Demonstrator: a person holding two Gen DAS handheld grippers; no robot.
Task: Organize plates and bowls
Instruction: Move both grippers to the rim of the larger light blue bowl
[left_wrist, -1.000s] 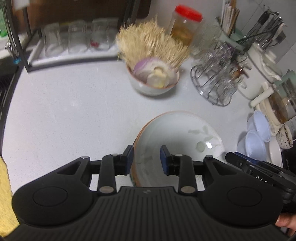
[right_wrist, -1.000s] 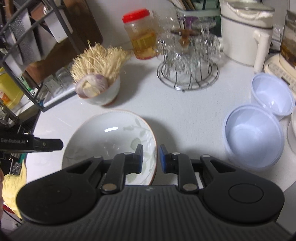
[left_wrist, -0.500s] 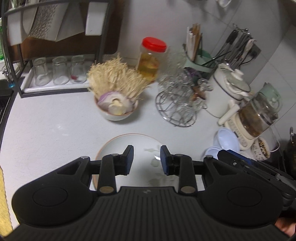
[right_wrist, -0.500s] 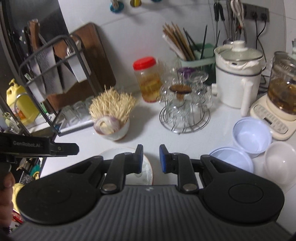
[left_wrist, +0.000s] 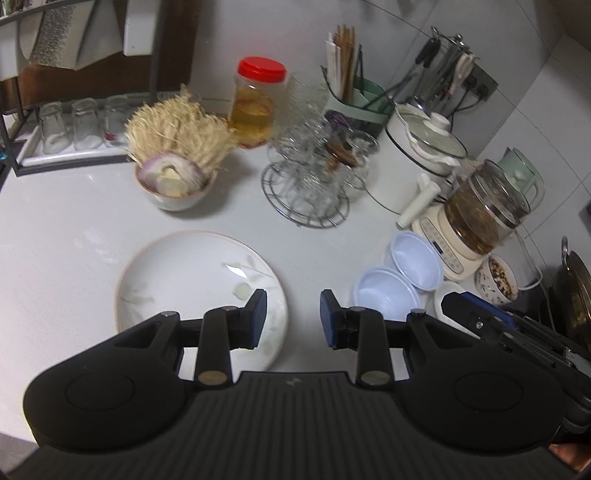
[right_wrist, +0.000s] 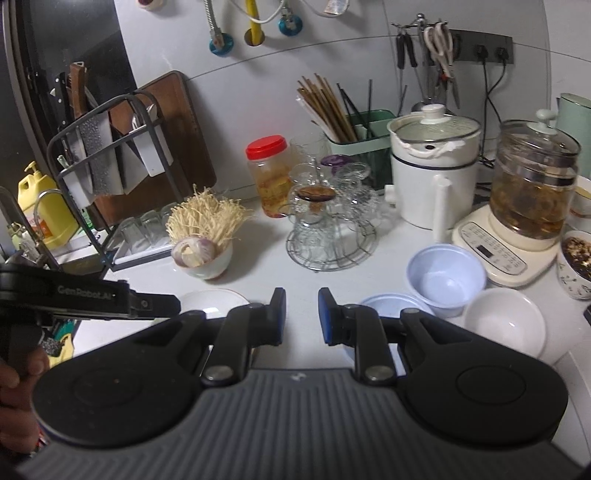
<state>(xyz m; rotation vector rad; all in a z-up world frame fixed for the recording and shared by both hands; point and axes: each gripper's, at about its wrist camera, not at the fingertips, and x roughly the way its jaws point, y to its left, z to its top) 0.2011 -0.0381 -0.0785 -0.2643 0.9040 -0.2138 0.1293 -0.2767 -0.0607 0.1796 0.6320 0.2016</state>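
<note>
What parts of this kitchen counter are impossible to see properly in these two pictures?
- Plate: near edge hidden behind the left tongs; in the right view mostly covered by both tools.
- Nearer blue bowl: right view, mostly behind the right tongs.
- Glasses on the wire rack: left view, blurred.
- Pan: left view, cut by the right edge.
</note>
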